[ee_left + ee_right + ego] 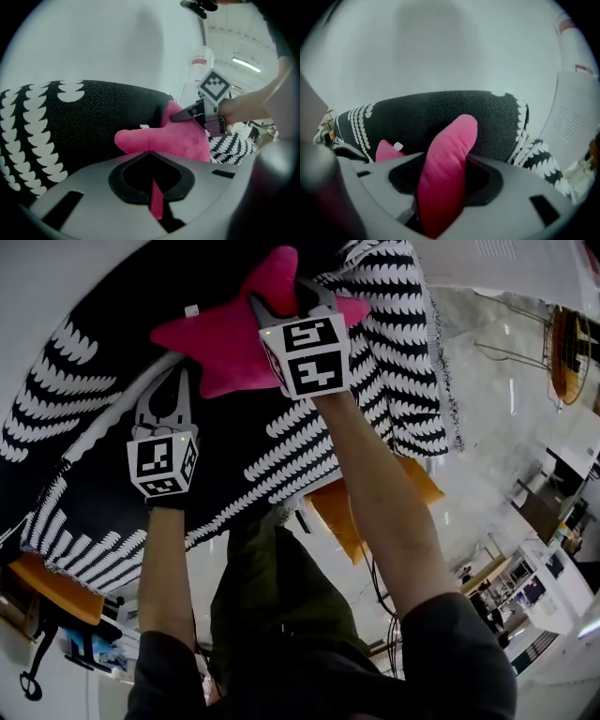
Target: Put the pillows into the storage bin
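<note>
The right tongs (289,294) clamped one arm of the pink star pillow (220,343), seemingly to lift it; the left tongs (169,381) hung closed and empty.

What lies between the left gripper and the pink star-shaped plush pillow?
Nothing but a bare strip of black fabric with white print, as the head view shows; the left gripper sits just short of the pink star-shaped plush pillow.

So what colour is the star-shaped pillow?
Bright pink all over; the star-shaped pillow shows best in the head view.
</note>
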